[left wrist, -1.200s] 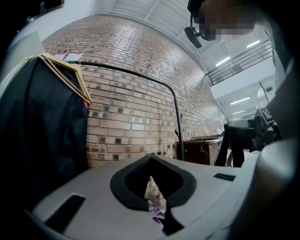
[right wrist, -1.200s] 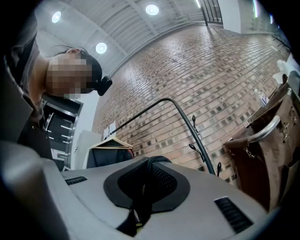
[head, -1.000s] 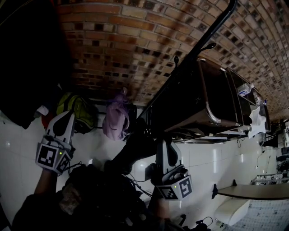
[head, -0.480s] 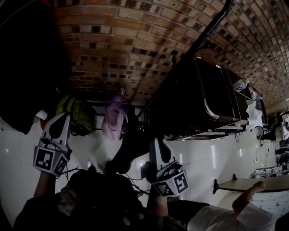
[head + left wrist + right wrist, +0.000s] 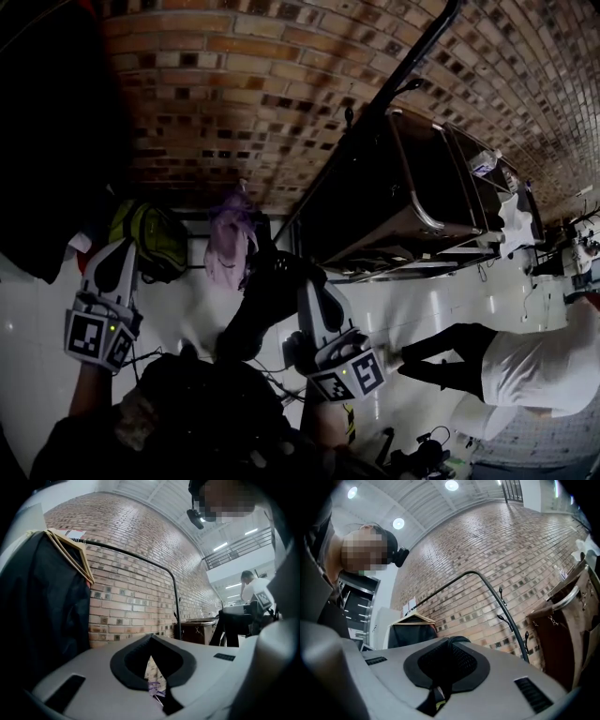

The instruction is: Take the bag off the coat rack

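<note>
A black bag (image 5: 265, 307) hangs dark and slack in the middle of the head view, just below the coat rack's black rail (image 5: 405, 67) and its hooks (image 5: 349, 116). My right gripper (image 5: 307, 286) is shut on the bag's black strap (image 5: 449, 660), which fills the space between its pads in the right gripper view. The rack's curved rail (image 5: 486, 584) shows behind it there. My left gripper (image 5: 116, 261) is held up at the left with its jaws together and nothing in them, apart from the bag. In the left gripper view (image 5: 150, 639) it faces the brick wall.
A purple bag (image 5: 228, 240) and a yellow-green bag (image 5: 150, 232) hang by the brick wall (image 5: 234, 103). A black garment on a wooden hanger (image 5: 75, 555) is at the left. A dark cabinet (image 5: 394, 197) stands by the rack. A person in a white shirt (image 5: 544, 366) bends over at the right.
The right gripper has drifted left with the black bag's strap still in it. A person in a white shirt has come into view at the right. The left gripper barely moved.
</note>
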A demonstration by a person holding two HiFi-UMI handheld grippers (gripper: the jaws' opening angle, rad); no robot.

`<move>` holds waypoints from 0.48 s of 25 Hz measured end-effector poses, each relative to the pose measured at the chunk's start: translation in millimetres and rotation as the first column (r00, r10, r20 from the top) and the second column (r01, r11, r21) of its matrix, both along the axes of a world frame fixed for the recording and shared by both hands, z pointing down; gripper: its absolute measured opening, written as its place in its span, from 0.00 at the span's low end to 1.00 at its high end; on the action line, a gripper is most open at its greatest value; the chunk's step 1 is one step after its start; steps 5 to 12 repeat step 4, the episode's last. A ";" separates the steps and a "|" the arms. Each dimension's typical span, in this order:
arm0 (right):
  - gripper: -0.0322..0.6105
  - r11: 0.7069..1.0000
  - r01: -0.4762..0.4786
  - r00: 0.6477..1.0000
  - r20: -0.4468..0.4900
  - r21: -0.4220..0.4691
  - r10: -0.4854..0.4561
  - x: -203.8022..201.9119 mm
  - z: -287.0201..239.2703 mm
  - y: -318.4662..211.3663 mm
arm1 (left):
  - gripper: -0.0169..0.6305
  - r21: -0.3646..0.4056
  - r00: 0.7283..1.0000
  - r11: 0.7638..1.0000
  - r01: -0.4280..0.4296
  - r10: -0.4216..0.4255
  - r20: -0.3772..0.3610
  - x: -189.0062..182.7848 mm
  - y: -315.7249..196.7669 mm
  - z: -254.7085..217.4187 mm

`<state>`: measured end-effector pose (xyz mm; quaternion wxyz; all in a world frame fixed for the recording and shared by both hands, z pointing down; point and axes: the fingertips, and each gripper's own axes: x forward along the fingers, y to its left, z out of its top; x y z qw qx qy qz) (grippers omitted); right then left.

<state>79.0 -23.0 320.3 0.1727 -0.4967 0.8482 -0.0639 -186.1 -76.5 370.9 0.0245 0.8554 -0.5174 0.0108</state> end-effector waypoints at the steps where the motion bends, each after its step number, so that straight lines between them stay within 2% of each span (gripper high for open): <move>1: 0.07 1.000 0.000 1.000 -0.001 0.000 0.000 -2.8 -0.9 2.1 | 0.09 0.000 1.000 1.000 -0.001 0.001 -0.001 -2.2 2.0 -0.7; 12: 0.07 1.000 0.001 1.000 -0.007 0.002 -0.001 -11.9 -3.2 8.2 | 0.09 0.006 1.000 1.000 -0.007 0.007 -0.005 -9.0 7.2 -3.1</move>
